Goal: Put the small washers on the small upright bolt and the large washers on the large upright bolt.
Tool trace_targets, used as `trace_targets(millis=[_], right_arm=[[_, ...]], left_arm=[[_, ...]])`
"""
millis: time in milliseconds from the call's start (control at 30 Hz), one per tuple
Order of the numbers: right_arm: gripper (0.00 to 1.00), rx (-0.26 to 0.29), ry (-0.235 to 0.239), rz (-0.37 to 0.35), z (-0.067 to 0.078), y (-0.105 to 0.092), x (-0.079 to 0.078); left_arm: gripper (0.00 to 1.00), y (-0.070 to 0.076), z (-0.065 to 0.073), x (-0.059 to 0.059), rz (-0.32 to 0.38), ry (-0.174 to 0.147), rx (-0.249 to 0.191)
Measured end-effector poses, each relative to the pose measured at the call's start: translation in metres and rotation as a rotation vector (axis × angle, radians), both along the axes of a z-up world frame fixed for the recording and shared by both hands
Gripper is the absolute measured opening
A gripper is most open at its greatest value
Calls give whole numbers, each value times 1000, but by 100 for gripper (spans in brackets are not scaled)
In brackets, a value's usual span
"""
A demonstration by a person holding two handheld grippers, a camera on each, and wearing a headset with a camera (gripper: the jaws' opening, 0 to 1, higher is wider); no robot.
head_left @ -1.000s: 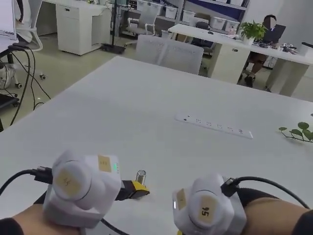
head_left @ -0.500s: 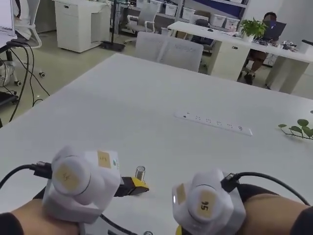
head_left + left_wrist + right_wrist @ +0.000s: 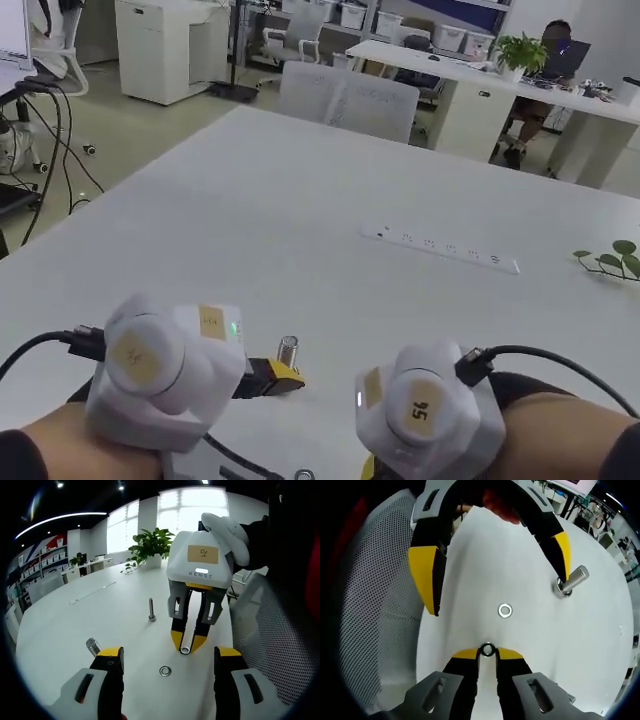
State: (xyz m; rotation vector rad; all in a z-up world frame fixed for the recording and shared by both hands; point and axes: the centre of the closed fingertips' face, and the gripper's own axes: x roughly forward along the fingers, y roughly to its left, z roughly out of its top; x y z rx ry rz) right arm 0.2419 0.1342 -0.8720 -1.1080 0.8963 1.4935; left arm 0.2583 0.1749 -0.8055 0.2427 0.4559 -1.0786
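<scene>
— Left gripper view?
— The left gripper (image 3: 169, 652) has its jaws wide apart, and the large bolt (image 3: 92, 645) stands just beside one jaw. Facing it, the right gripper (image 3: 187, 644) is clamped on the held washer (image 3: 185, 650), low at the worktop (image 3: 75, 625). A loose washer (image 3: 165, 670) lies near that, and the small bolt (image 3: 151, 609) stands upright beyond.
— Right gripper view?
— Jaws together on the held washer. The loose washer lies between the two grippers.
— Head view?
— The large bolt stands near the worktop's near edge. A power strip (image 3: 440, 250) lies well apart, toward the far edge.
</scene>
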Motion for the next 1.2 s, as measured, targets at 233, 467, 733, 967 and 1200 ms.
trace_targets(millis=[233, 467, 733, 967, 1200], right_arm=[[13, 1, 5, -28, 2, -9, 3], [13, 1, -1, -58, 9, -21, 8], [13, -1, -9, -103, 16, -37, 15], [13, 0, -17, -138, 24, -50, 21], [13, -3, -43, -176, 35, -66, 35]], left_arm=[[73, 0, -1, 0, -3, 3, 1], [73, -1, -2, 0, -6, 6, 0], [73, -3, -3, -1, -14, 9, 1], [73, -4, -4, -3, -21, 12, 3], [73, -5, -5, -3, -27, 15, 6]])
